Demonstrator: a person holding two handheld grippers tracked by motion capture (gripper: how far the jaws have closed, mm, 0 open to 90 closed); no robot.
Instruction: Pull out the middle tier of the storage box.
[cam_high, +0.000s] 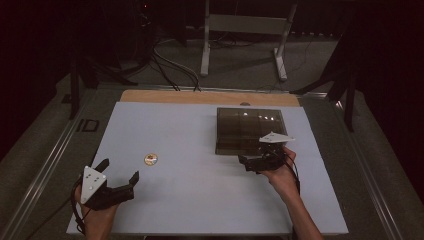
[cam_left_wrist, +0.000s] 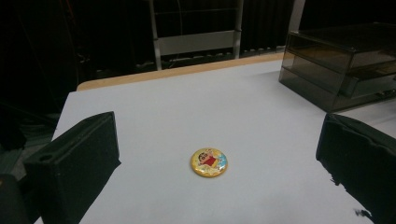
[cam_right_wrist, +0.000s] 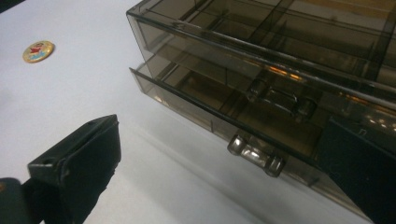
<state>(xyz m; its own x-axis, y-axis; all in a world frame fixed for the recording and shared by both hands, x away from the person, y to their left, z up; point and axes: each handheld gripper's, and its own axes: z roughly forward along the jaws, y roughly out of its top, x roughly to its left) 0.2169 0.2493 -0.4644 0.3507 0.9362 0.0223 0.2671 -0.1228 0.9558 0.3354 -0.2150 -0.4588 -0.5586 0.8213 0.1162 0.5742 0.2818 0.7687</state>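
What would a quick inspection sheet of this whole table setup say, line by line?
Surface: white table top, with a wooden strip along its far edge.
Job's things: a round cartoon badge lies flat on the white; a smoked clear drawer box stands at the far right, its lower drawer pulled out a little.
Clutter: nothing seen.
Grippers: left gripper open, near the badge but apart from it; right gripper open, facing the lower drawer's handle.
Cables: one trails from each gripper; more run across the floor beyond the table.
Surroundings: dark room, a grey metal frame on the floor behind.
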